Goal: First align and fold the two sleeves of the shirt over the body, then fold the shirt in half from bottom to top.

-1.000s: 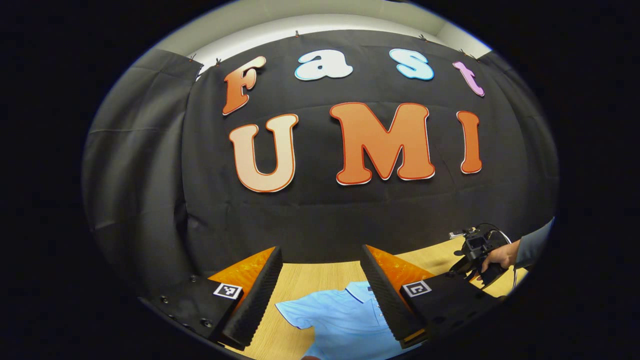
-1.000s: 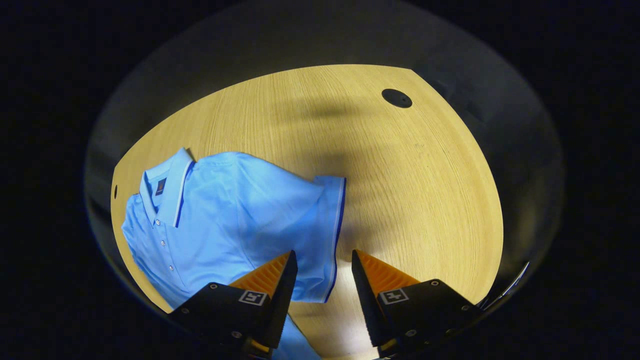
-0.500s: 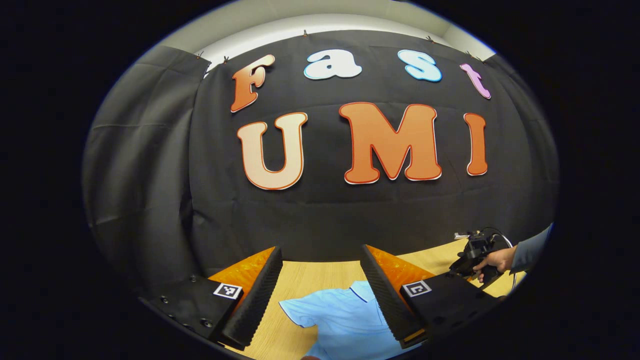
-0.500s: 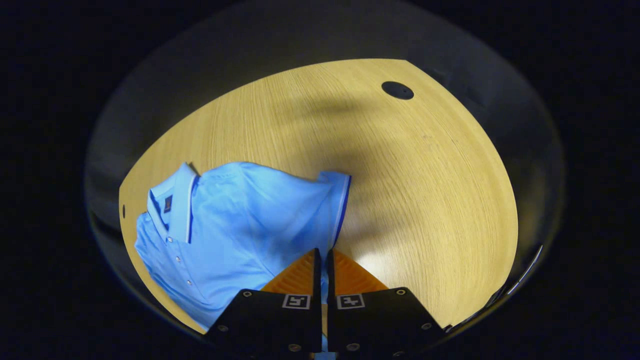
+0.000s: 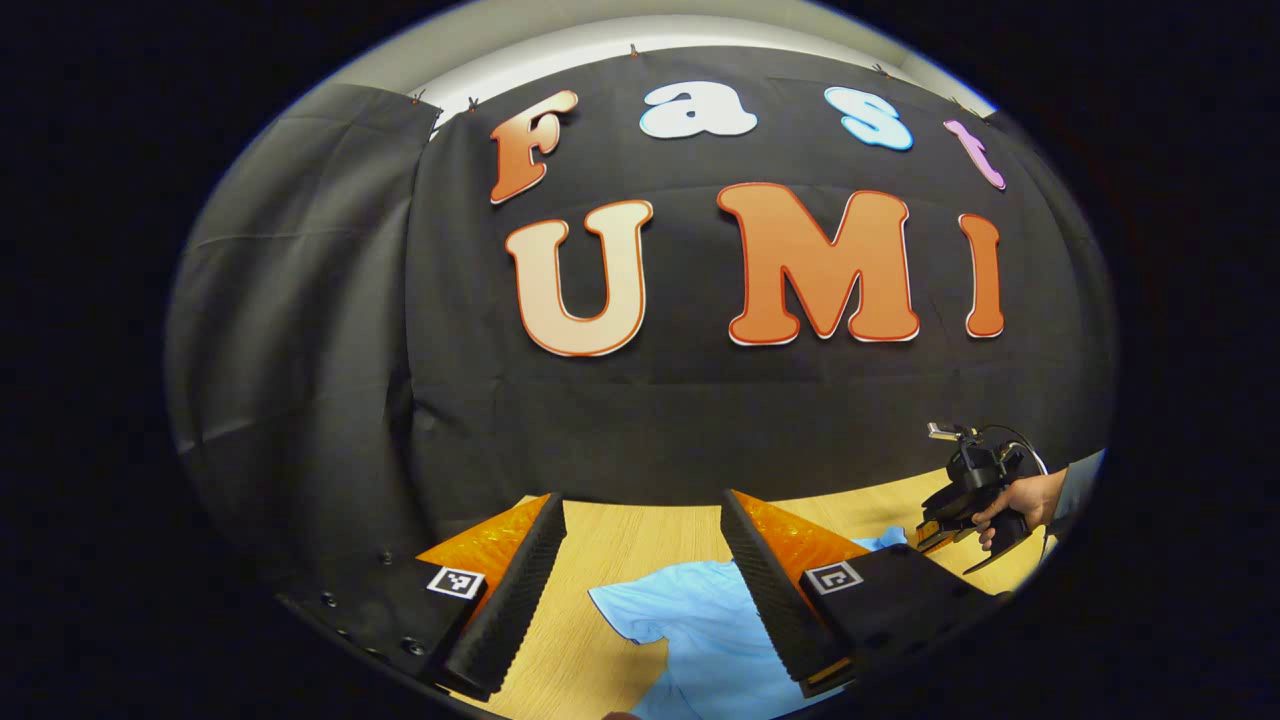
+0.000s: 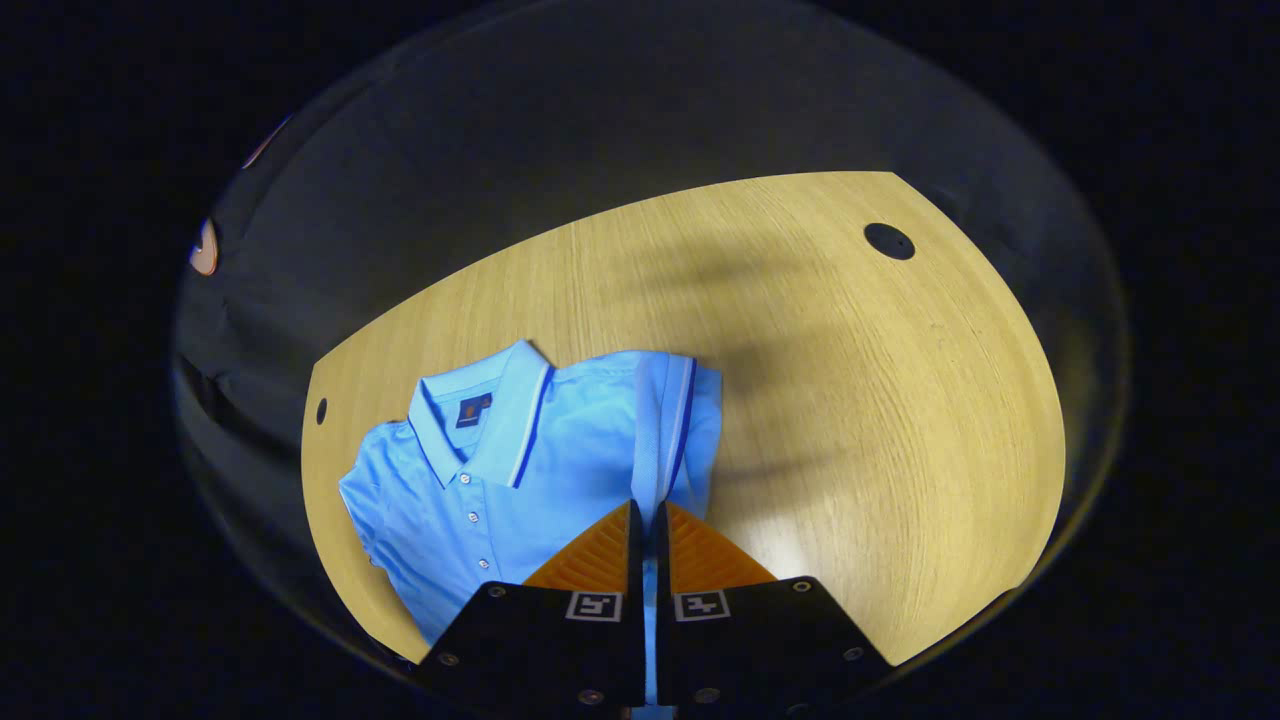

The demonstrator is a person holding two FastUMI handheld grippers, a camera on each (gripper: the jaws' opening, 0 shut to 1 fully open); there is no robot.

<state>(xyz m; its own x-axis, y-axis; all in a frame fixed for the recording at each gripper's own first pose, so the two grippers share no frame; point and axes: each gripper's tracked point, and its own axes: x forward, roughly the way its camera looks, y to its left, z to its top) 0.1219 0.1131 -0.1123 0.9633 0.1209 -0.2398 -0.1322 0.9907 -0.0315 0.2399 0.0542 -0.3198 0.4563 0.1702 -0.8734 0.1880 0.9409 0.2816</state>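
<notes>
A light blue polo shirt with a dark-trimmed collar lies on the wooden table. My right gripper is shut on the shirt's sleeve, which is lifted off the table and drawn up over the body. In the left gripper view the shirt lies below and between the fingers of my left gripper, which is open and holds nothing, above the table. Farther right there, a hand holds the right gripper over the shirt's far side.
The table runs back to the black cloth wall. A round dark hole marks the table's far right, and a smaller one sits near the left edge by the shirt's shoulder.
My right gripper closed on the sleeve edge and carried it up and inward over the shirt's body. My left gripper stayed open, its view drifting slightly.
</notes>
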